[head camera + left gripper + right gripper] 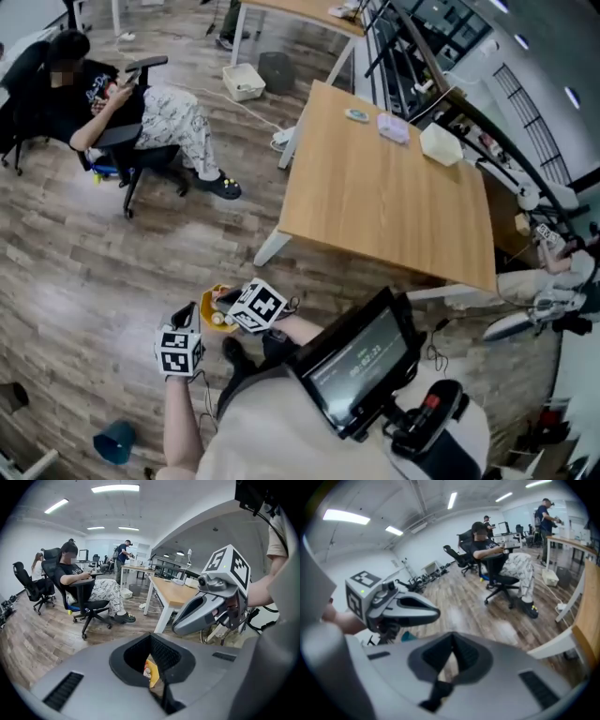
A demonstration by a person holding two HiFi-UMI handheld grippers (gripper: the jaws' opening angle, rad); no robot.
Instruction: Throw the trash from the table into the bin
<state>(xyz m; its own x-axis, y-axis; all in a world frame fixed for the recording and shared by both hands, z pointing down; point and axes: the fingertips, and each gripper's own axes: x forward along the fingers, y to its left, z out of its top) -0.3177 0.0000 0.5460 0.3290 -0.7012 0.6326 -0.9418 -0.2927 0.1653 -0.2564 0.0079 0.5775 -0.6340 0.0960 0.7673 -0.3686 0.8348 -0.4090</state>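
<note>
The left gripper (pixel 152 644) clamps a yellow wrapper (pixel 151 672), seemingly hanging lengthwise (mostly hidden); right gripper (pixel 452 641) closed, empty.

Overhead, two jaw-level (common: seated person (pixel 98 101))

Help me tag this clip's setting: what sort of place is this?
Probably an open-plan office or lab: a wooden table among other desks, a wheeled office chair with a person seated in it, and strip lights on the ceiling.

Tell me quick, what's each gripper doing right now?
Left gripper: closed, holding a yellow wrapper.
Right gripper: closed, empty.
</note>
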